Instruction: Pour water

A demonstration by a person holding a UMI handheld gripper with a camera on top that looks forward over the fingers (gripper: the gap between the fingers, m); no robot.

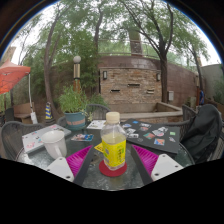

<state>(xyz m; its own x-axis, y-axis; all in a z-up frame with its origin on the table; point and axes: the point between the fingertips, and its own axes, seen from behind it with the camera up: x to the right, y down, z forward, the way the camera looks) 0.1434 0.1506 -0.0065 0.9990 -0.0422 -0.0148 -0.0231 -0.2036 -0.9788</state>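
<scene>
**One bottle between the fingers, one cup to the side**

One clear plastic bottle with a yellow label and white cap stands upright on a round red coaster, directly between the two fingers. The magenta pads flank the bottle on either side at label height. Whether both pads press on the bottle cannot be told; the gripper is framed closely about it, and the bottle's base appears to rest on the coaster.

A white paper cup stands upright on the dark glass tabletop, off to the left of the bottle and apart from it, just beyond the left finger. Its contents are not visible.

Scattered small cards or papers lie across the far part of the tabletop. A teal pot holding a green plant sits at the far left edge of the tabletop. A dark mesh chair stands at the right.

Beyond the tabletop rises a stone outdoor fireplace with a chimney, backed by tall trees. A red canopy shows at far left.
</scene>
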